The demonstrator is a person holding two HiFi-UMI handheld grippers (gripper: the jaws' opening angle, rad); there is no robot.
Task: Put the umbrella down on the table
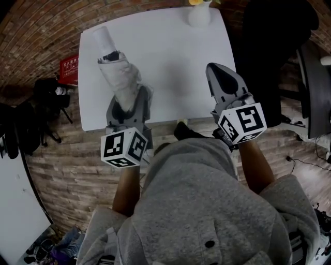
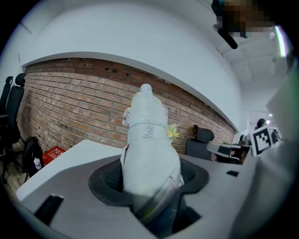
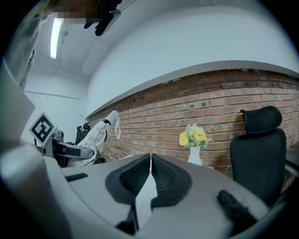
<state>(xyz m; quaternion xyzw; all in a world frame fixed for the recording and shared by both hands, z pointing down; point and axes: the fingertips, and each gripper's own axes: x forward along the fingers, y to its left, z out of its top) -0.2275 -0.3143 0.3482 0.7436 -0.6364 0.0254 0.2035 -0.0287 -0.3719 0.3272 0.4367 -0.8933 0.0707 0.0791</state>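
Note:
A folded white umbrella [image 1: 119,72] sticks out forward from my left gripper [image 1: 125,106], which is shut on its lower end. It hangs over the near left part of the white table [image 1: 170,57], its handle end toward the far left corner. In the left gripper view the umbrella [image 2: 148,154] rises between the dark pads [image 2: 110,179], wrapped by a strap. My right gripper [image 1: 221,77] is over the table's near right side, shut with nothing in it; its fingertips meet in the right gripper view [image 3: 150,161]. The umbrella [image 3: 96,135] shows there at the left.
A white vase with yellow flowers [image 1: 199,11] stands at the table's far edge, also the vase [image 3: 194,142] in the right gripper view. A black office chair [image 1: 274,46] is right of the table. A red box [image 1: 69,67] and dark gear lie on the floor at left.

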